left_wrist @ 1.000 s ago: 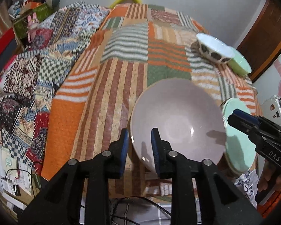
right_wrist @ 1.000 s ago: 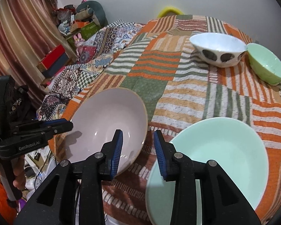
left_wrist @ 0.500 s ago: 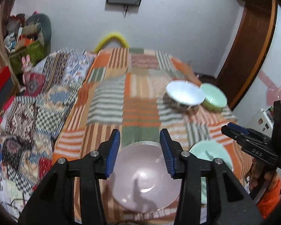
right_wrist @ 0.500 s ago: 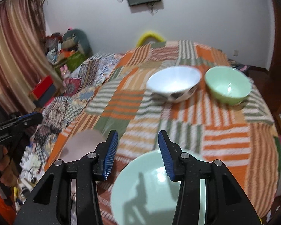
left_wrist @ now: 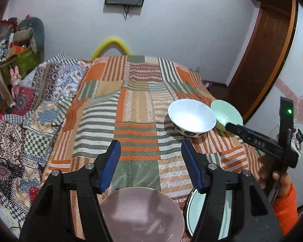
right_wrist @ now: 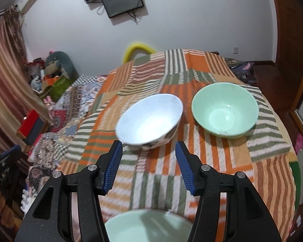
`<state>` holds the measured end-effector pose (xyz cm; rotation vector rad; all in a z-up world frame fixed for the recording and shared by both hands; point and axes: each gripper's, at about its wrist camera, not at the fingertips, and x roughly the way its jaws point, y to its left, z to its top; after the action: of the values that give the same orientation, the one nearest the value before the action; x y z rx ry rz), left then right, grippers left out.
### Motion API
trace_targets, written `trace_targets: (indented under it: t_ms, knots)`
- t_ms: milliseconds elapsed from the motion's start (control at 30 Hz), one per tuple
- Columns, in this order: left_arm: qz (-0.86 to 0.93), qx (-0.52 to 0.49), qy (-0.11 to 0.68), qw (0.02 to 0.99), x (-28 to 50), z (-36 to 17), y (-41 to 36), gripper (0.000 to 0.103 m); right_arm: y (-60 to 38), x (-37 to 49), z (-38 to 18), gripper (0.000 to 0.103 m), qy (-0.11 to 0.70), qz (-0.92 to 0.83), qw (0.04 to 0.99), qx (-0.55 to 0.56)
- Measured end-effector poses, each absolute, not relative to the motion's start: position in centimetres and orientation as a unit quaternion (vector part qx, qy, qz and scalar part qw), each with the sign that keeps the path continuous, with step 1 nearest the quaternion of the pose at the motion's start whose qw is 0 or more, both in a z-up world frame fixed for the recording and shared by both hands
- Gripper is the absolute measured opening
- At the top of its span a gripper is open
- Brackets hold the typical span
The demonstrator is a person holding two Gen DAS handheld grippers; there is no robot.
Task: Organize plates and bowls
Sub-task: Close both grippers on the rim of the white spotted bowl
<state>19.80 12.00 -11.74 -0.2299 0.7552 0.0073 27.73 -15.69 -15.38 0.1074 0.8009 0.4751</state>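
A pink plate point(left_wrist: 141, 213) lies at the near edge of the table below my left gripper point(left_wrist: 151, 165), which is open and empty above it. A mint green plate point(left_wrist: 228, 207) lies beside it on the right; it also shows in the right wrist view point(right_wrist: 147, 225). My right gripper point(right_wrist: 148, 165) is open and empty, raised over the green plate and facing a white spotted bowl point(right_wrist: 149, 119) and a green bowl point(right_wrist: 224, 109). Both bowls stand side by side at the right point(left_wrist: 192, 117), point(left_wrist: 226, 115). The right gripper's body shows in the left view point(left_wrist: 260, 143).
The table wears a striped patchwork cloth point(left_wrist: 135, 109). A patterned bed cover point(left_wrist: 30, 109) lies to the left. A yellow chair back point(left_wrist: 111, 44) rises behind the table. A wooden door point(left_wrist: 262, 60) stands to the right.
Both grippers have opened wide and lifted up and back from the two plates. The view now takes in the far bowls and the wall.
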Motion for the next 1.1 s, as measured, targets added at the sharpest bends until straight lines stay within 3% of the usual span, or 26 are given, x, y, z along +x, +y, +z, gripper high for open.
trace_targets:
  t_ms: [333, 600, 1033, 1100]
  knots:
    - [-0.006, -0.124, 0.416, 0.901, 24.5, -16.1, 12.2, 0.062, -14.5, 33.2, -19.3, 0.051, 0.434, 0.208, 0.875, 0.049]
    - [-0.014, -0.12, 0.436, 0.892, 27.5, -18.0, 11.5, 0.062, -14.1, 33.9, -20.1, 0.033, 0.434, 0.227, 0.872, 0.009]
    - [-0.018, -0.108, 0.476, 0.873, 32.8, -21.1, 9.2, 0.062, -13.1, 32.0, -21.0, 0.028, 0.443, 0.311, 0.84, -0.04]
    - [-0.014, -0.106, 0.476, 0.873, 33.3, -21.4, 9.0, 0.057, -13.1, 31.5, -21.0, 0.028, 0.443, 0.321, 0.836, -0.037]
